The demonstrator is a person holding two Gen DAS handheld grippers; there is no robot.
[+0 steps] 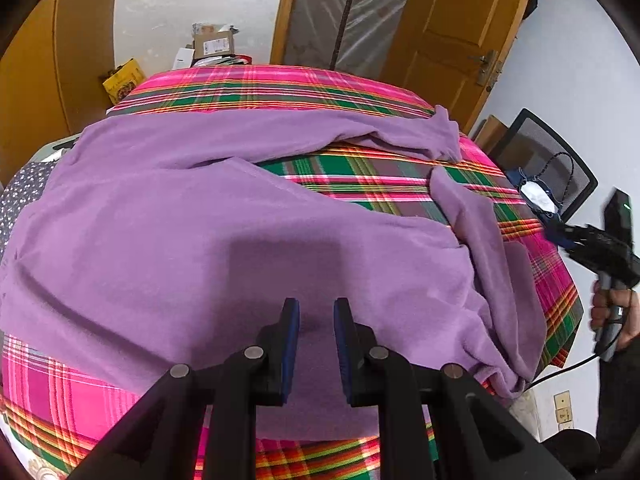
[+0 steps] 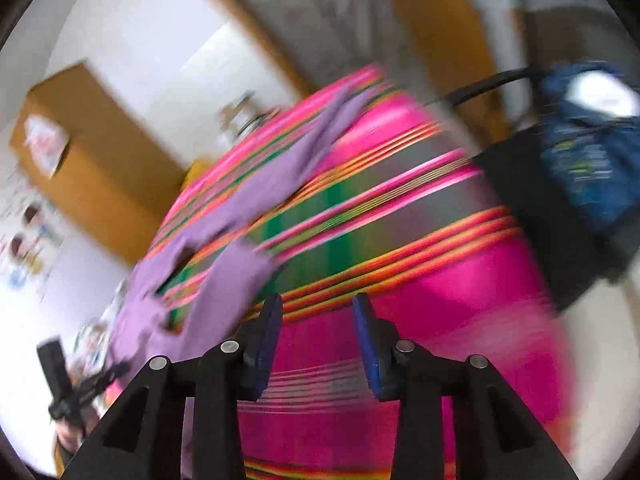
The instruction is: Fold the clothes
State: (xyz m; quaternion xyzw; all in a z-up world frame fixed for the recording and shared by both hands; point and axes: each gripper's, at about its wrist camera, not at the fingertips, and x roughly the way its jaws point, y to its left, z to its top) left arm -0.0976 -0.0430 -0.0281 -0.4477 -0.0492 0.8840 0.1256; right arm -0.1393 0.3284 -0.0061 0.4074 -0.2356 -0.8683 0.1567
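A purple fleece garment (image 1: 200,232) lies spread over a table covered with a pink, green and orange plaid cloth (image 1: 384,184). One sleeve (image 1: 408,132) runs along the far side, and a folded flap (image 1: 472,216) lies at the right. My left gripper (image 1: 316,312) hovers over the near part of the garment, open with a narrow gap and empty. My right gripper (image 2: 318,304) is open and empty over the plaid cloth (image 2: 420,312) in a blurred view, with the purple garment (image 2: 224,232) to its left. It also shows at the right edge of the left wrist view (image 1: 600,236), off the table's right side.
A black mesh chair (image 1: 548,160) with a blue bag (image 1: 536,196) stands right of the table. A wooden door (image 1: 448,28) and cardboard boxes (image 1: 212,44) are behind it. A yellow box (image 1: 124,80) sits at the far left. A dotted cloth (image 1: 24,196) lies left.
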